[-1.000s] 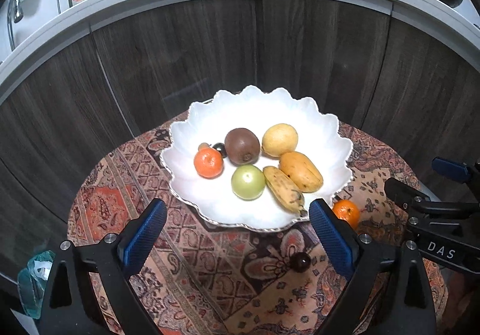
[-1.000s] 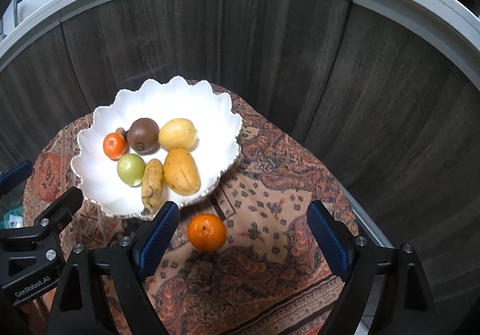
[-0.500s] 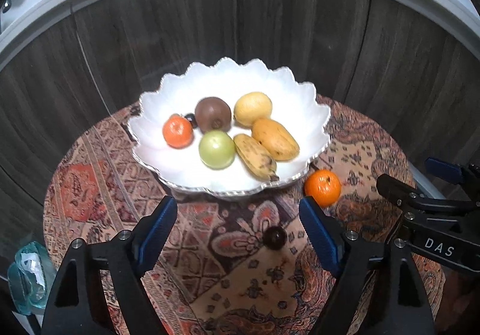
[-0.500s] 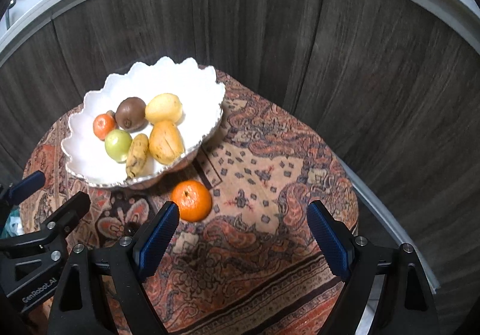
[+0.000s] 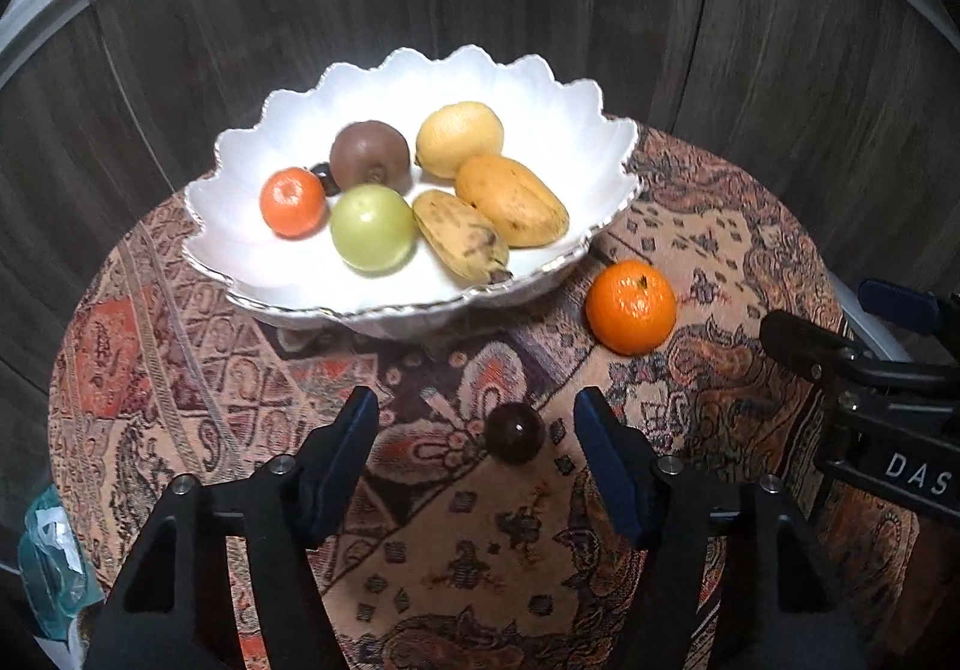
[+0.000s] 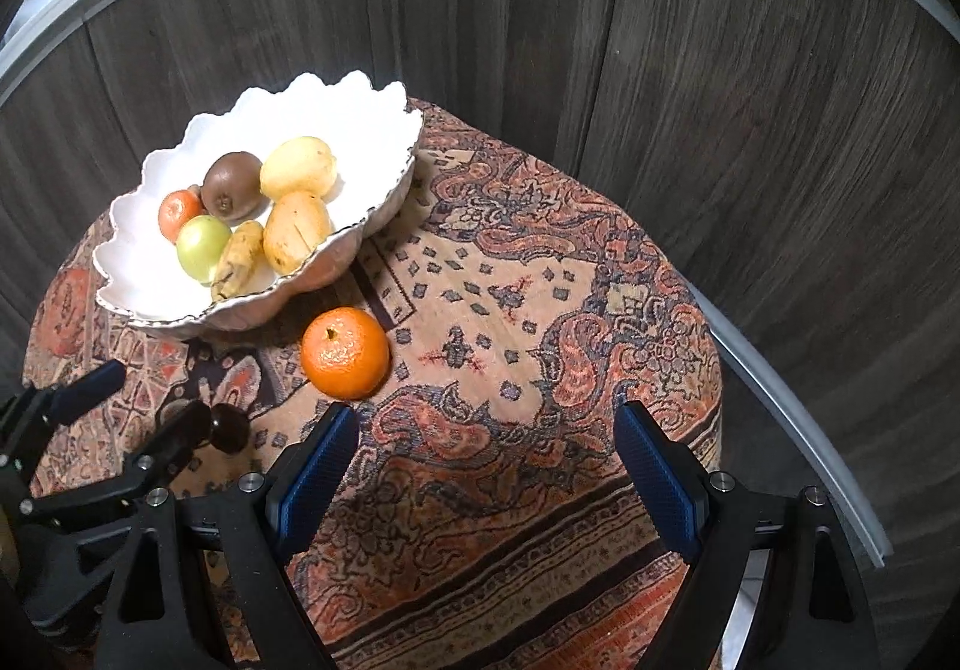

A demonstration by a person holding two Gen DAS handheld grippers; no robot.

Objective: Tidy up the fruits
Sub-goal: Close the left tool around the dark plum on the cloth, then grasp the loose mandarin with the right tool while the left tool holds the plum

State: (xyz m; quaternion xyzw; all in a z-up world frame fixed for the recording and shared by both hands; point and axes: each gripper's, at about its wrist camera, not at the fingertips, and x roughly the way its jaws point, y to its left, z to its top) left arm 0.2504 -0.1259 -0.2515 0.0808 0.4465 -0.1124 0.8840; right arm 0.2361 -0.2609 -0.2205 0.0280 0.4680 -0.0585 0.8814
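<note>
A white scalloped bowl holds several fruits: a small orange, a green fruit, a brown one, a banana and two yellow ones. On the patterned cloth lie an orange and a small dark round fruit. My left gripper is low over the cloth with its jaws closing; the dark fruit sits between the pads, nearer the right one, and they do not touch it. My right gripper stands open just in front and to the right of the orange, nothing between its fingers.
The small round table is covered by the patterned cloth and backed by dark wood panels. A teal bag lies beside the table at lower left. A white counter edge curves along the top.
Both grippers have sunk toward the table and come nearer. The left jaws have narrowed around the dark fruit. The orange now lies near the right gripper's left finger.
</note>
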